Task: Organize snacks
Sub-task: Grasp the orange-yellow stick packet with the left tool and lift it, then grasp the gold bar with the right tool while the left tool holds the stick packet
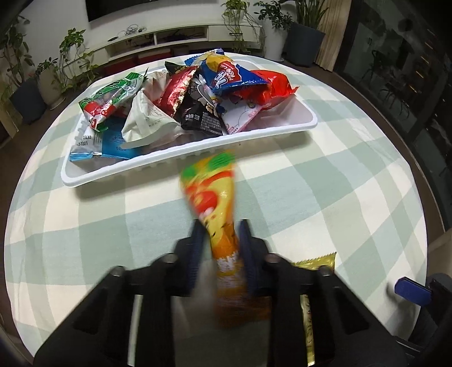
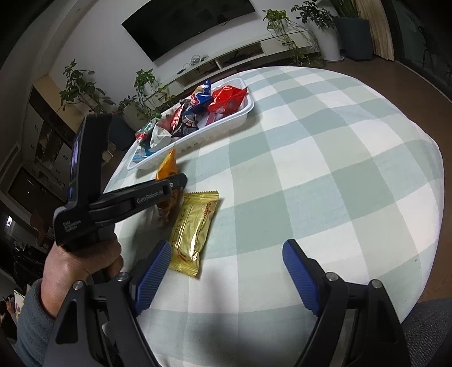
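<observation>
While the left gripper point(image 1: 221, 240) pinches the orange-yellow snack packet point(image 1: 214, 197) just short of the white tray point(image 1: 192, 158), lift it over the rim before letting go; right gripper point(image 2: 226, 271) spread, idle near the gold packet point(image 2: 195, 225) on the checked tablecloth point(image 2: 325, 169).

White wall, dark TV point(image 2: 189, 26), low white console point(image 1: 180, 36), potted plants point(image 1: 306, 34), brown floor point(image 2: 423, 79).
</observation>
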`<state>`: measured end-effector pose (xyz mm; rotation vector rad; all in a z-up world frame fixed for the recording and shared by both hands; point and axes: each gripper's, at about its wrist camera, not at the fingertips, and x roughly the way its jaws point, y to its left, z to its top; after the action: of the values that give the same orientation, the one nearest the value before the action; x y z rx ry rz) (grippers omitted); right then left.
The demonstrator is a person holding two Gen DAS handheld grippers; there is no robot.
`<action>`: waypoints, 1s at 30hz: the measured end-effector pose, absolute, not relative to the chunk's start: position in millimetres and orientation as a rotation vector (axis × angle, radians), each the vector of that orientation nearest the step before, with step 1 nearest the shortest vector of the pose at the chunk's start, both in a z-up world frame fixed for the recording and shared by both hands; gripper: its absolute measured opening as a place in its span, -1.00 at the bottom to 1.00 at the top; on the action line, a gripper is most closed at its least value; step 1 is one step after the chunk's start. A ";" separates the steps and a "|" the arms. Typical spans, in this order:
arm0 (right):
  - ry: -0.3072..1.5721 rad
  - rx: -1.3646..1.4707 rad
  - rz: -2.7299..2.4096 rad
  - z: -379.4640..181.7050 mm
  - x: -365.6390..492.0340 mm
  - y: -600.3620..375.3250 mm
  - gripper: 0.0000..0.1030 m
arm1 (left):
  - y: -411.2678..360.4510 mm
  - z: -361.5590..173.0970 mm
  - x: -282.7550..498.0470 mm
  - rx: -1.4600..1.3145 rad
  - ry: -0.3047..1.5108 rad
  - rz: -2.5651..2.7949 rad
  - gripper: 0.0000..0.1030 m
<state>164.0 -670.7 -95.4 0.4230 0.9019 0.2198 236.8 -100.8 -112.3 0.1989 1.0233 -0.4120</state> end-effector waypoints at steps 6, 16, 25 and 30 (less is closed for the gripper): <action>0.922 0.377 0.220 -97.7 166.3 -659.6 0.61 | -84.6 -110.4 226.0 0.198 1.023 -0.426 -0.72; 0.959 0.234 0.245 -97.3 192.9 -616.8 0.61 | -19.5 -103.4 176.9 0.106 1.014 -0.377 -0.72; 1.004 0.074 0.196 -109.3 222.4 -582.4 0.60 | 1.3 -101.7 142.7 0.071 0.990 -0.356 -0.71; 0.997 -0.027 0.175 -111.5 218.8 -576.3 0.41 | -1.0 -101.0 140.3 0.066 0.982 -0.361 -0.71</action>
<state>218.8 -576.3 -111.5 -0.0273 0.9967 0.1748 140.3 -1.0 -101.0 0.0657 0.9823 -0.3615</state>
